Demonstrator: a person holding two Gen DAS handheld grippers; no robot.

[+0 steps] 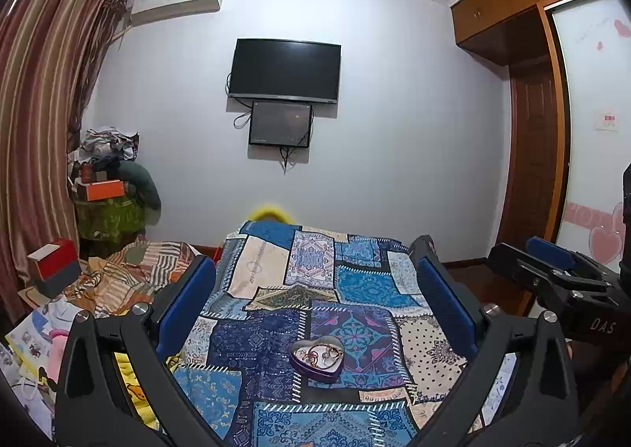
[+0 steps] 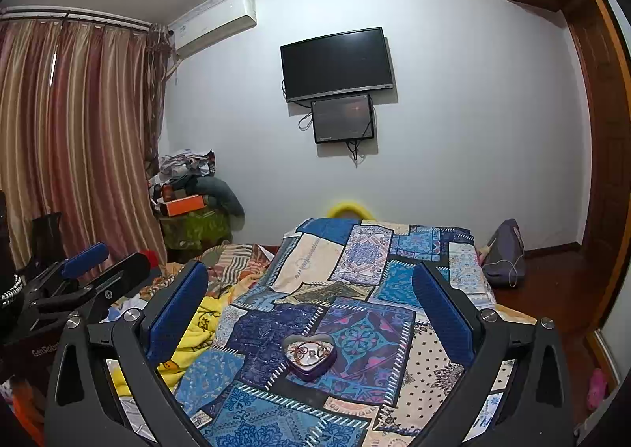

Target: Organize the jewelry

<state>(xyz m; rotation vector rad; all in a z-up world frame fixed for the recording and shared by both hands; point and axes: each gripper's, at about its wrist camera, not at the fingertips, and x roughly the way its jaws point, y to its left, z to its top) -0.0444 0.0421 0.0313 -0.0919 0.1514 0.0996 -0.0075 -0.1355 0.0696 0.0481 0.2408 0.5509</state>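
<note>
Left wrist view: heart-shaped tin point(image 1: 316, 359) (jewelry point(image 1: 321, 353) inside) on patchwork bedspread point(image 1: 276, 344).

We saw dim, even indoor light, soft shadows under the television point(image 1: 284, 70), strong fisheye bending, dark vignetted corners, slightly soft detail.

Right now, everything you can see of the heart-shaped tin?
The heart-shaped tin is small and shallow, with dark purple walls and a pale, metallic-looking rim and interior. It has no lid on and sits flat and upright on the patchwork bedspread, point toward the cameras. Inside lies a tangle of jewelry: rings and a reddish-brown chain or bracelet. Only the bedspread touches it; both grippers' jaws are open and clear of it.
</note>
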